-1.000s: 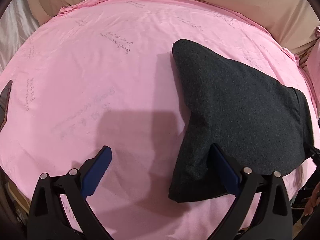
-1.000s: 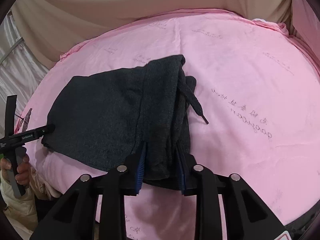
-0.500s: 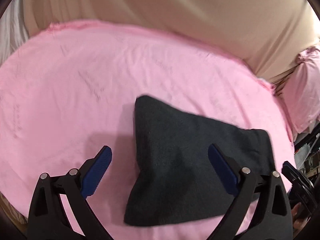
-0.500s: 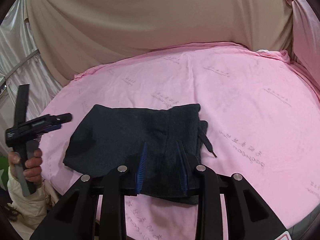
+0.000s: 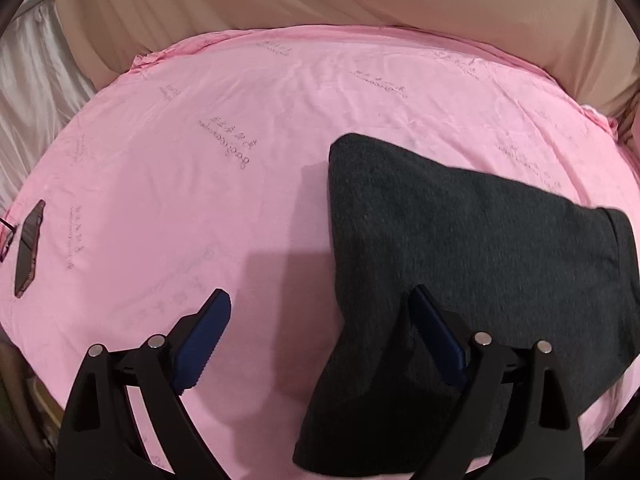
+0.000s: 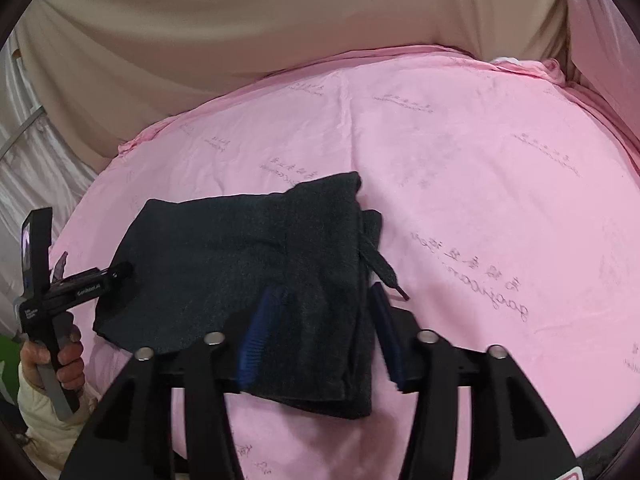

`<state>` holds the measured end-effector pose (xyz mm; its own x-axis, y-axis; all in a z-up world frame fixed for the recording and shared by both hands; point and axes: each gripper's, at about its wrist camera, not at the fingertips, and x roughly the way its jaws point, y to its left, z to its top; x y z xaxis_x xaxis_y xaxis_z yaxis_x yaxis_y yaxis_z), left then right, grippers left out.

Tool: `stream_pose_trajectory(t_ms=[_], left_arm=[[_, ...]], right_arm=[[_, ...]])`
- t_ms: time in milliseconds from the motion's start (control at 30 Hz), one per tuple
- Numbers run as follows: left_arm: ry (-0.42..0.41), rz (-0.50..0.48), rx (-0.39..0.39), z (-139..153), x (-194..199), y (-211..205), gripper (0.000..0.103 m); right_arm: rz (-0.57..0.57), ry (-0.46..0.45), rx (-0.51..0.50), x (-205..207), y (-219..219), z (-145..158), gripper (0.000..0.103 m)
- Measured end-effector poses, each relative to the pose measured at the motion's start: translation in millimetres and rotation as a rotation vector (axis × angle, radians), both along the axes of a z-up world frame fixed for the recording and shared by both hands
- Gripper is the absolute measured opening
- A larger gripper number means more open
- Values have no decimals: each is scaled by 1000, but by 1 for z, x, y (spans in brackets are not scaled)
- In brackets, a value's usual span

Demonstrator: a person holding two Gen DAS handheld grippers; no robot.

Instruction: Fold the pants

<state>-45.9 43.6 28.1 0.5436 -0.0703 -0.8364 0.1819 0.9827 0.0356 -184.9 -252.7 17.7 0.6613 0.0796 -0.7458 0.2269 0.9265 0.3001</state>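
The dark grey pants [image 5: 472, 264] lie folded into a compact bundle on the pink sheet [image 5: 240, 160]. In the right wrist view the pants [image 6: 248, 264] show the waistband side with a black drawstring [image 6: 384, 272] trailing right. My left gripper [image 5: 320, 320] is open and empty, its right finger over the bundle's near left corner. My right gripper [image 6: 324, 316] is open, its jaws straddling the waistband end just above the cloth. The left gripper also shows in the right wrist view [image 6: 80, 284], held by a hand at the bundle's left edge.
A dark phone-like object [image 5: 30, 248] lies at the sheet's left edge. A beige cloth backdrop [image 6: 280, 20] hangs behind the table. Pink fabric [image 6: 600, 40] hangs at the far right. The sheet's front edge runs close under both grippers.
The right gripper's jaws have opened wider and released the waistband. The left gripper swung up and back down near the bundle's left corner, staying open.
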Motion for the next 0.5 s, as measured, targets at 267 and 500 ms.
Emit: stream_pose_trajectory(t_ms=[267, 500], left_arm=[[50, -53, 37, -3, -19, -11, 94], [106, -58, 5, -5, -19, -11, 94]], right_arm=[[26, 77, 149, -2, -8, -35, 60], [36, 77, 218, 3, -11, -45, 64]])
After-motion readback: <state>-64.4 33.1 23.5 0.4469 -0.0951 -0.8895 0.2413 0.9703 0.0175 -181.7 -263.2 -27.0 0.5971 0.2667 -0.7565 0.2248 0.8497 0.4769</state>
